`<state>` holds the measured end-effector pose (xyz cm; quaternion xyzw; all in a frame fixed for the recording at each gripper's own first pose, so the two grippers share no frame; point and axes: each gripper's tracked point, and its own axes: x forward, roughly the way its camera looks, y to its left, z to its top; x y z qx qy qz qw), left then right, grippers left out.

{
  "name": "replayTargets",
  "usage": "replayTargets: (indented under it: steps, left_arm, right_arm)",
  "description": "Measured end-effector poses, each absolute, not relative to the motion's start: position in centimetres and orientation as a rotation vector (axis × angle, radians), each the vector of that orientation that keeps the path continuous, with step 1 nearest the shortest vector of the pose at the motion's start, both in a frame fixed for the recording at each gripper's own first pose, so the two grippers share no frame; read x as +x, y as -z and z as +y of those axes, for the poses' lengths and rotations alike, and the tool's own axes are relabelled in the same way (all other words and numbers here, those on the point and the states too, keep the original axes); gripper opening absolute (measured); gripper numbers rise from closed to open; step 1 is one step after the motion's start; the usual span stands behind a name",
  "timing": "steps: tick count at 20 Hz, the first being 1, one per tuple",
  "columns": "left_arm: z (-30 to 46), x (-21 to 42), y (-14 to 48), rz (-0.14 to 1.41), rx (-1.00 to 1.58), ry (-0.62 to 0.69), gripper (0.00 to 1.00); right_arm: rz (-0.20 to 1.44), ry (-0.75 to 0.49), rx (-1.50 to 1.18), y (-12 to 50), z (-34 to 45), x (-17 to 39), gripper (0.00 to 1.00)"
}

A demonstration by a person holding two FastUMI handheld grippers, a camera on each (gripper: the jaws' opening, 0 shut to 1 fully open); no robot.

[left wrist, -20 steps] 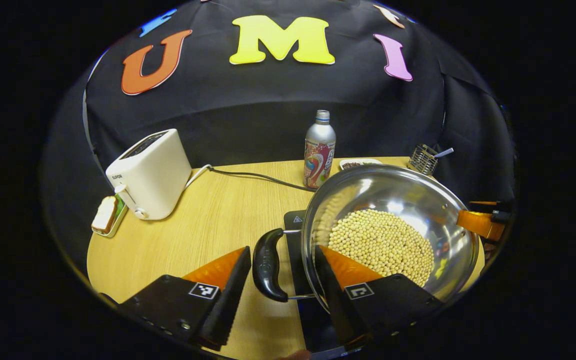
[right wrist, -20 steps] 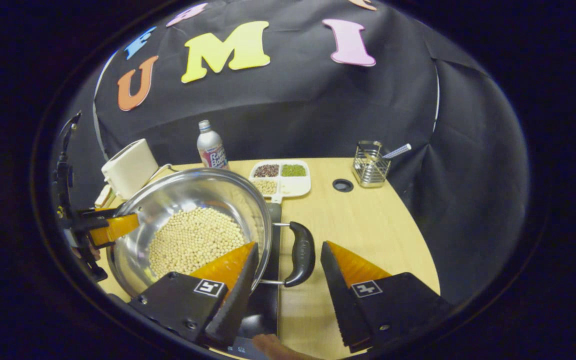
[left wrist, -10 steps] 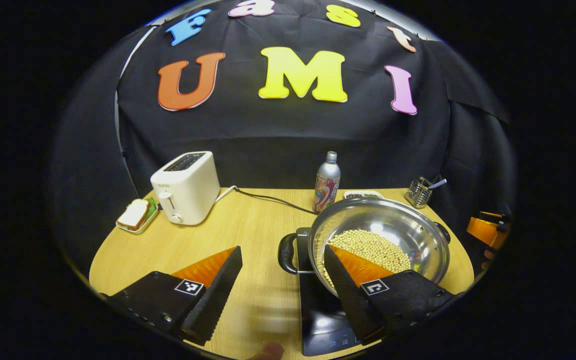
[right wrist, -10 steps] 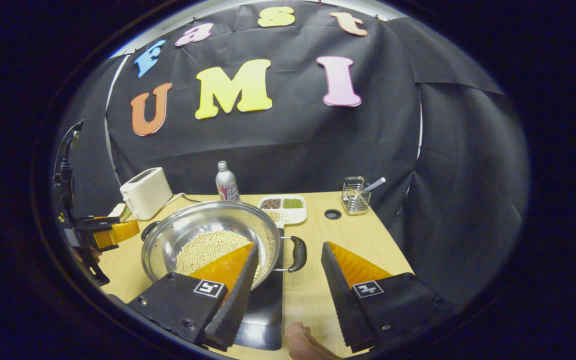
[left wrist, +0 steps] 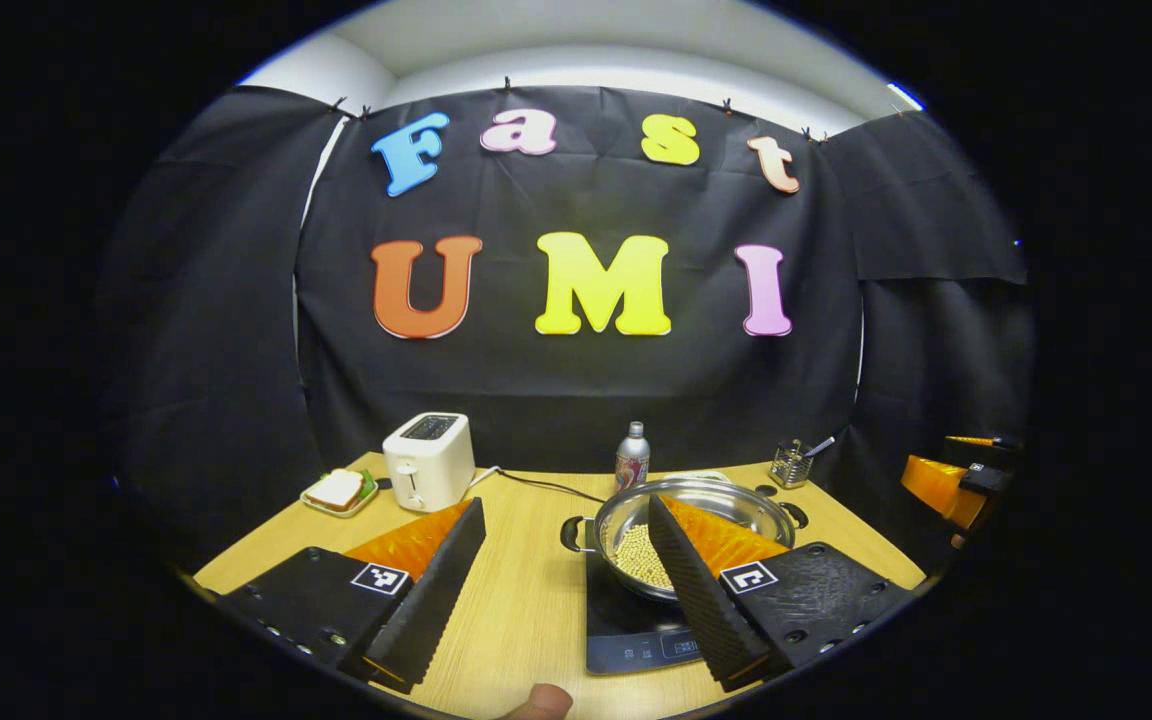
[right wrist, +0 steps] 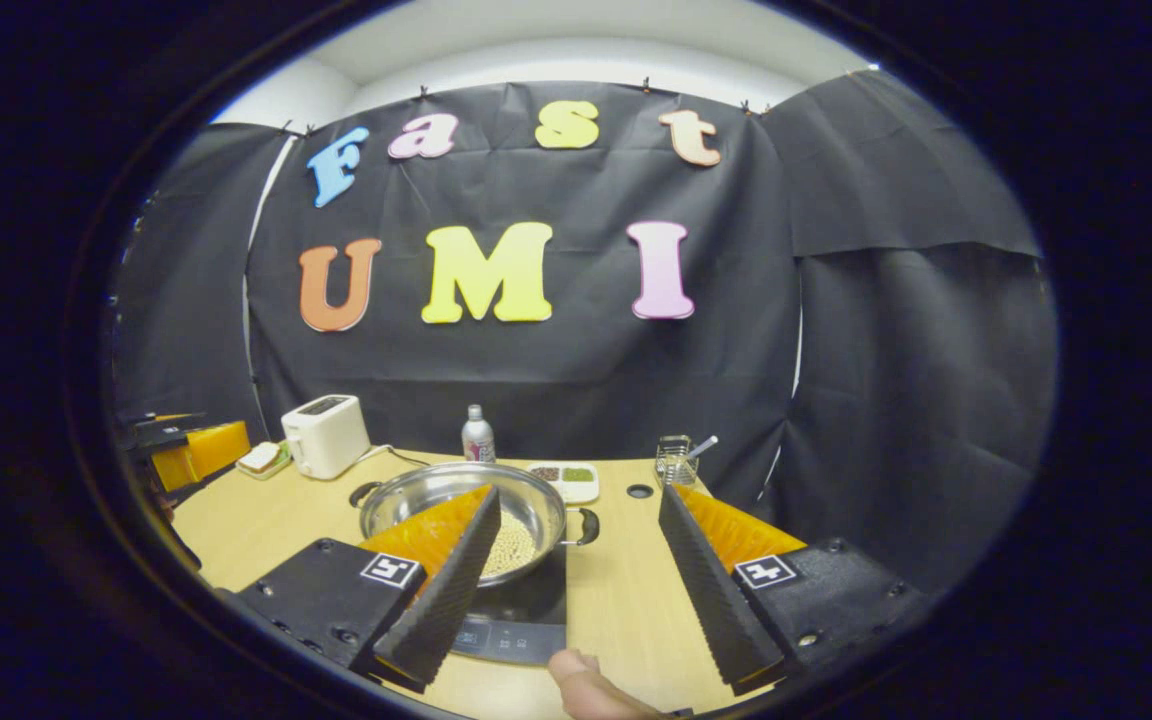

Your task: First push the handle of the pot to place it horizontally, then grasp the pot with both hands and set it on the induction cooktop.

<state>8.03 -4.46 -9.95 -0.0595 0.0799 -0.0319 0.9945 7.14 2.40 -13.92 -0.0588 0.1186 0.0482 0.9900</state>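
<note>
A steel pot (left wrist: 622, 524) holding pale soybeans (left wrist: 636, 560) sits on the black induction cooktop (left wrist: 626, 630), its two black side handles (right wrist: 587, 526) lying level. My left gripper (left wrist: 561, 600) hangs open, back from the pot and above the table, with its right finger overlapping the pot in the image. In the right gripper view the same pot (right wrist: 416, 495) rests on the cooktop (right wrist: 526, 605). My right gripper (right wrist: 571, 585) is open too, well short of the handle. The left gripper (right wrist: 186, 450) also shows at that view's far left.
On the wooden table (left wrist: 526, 600) stand a white toaster (left wrist: 426, 460) with its cord, a sandwich plate (left wrist: 336, 490), a bottle (left wrist: 631, 457) and a wire utensil holder (left wrist: 791, 462). A divided tray (right wrist: 566, 478) lies behind the pot. A fingertip (right wrist: 586, 690) pokes in below.
Both grippers have drawn back and upward from the pot's handles, staying open. The pot stays on the cooktop and looks much smaller now.
</note>
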Motion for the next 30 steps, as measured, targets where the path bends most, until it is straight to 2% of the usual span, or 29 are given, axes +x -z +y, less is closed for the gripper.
replayTargets:
  steps: [6, 10, 13, 19, 23, 27, 28, 29, 30]
  left_arm:
    - [-3.0, 1.2, 5.4, 0.086, -0.117, 0.051, 0.97]
    - [-1.4, -1.8, 4.3, 0.065, -0.108, 0.005, 0.97]
    - [-0.3, -3.5, 4.3, 0.041, -0.109, -0.027, 0.97]
    - [2.6, -5.6, 5.1, 0.014, -0.133, -0.064, 0.97]
    - [4.3, -5.6, 5.2, 0.000, -0.138, -0.081, 0.97]
    - [4.8, -5.6, 5.4, -0.012, -0.177, -0.071, 0.97]
    - [4.9, -5.7, 5.5, -0.009, -0.181, -0.066, 0.87]
    - [5.0, -5.9, 5.5, -0.010, -0.179, -0.063, 0.96]
    - [5.1, -5.9, 5.4, -0.011, -0.173, -0.063, 0.96]
  right_arm:
    - [0.147, -0.048, -0.100, 9.1, 1.7, 0.6, 0.99]
    - [0.055, -0.032, -0.087, 5.4, 0.9, -4.2, 1.00]
    - [0.060, -0.031, -0.100, 5.2, 0.6, -6.2, 0.99]
    - [0.042, -0.036, -0.064, 4.7, 0.8, -7.2, 1.00]
    - [-0.072, 0.020, -0.018, 2.1, 0.0, -8.3, 0.99]
    - [-0.049, -0.046, -0.032, 2.6, 2.1, -9.0, 0.99]
    - [-0.040, -0.064, -0.030, 2.7, 2.7, -9.2, 0.98]
    - [-0.036, -0.077, -0.030, 2.7, 3.0, -9.2, 0.98]
    - [-0.035, -0.082, -0.035, 2.7, 3.2, -9.1, 0.99]
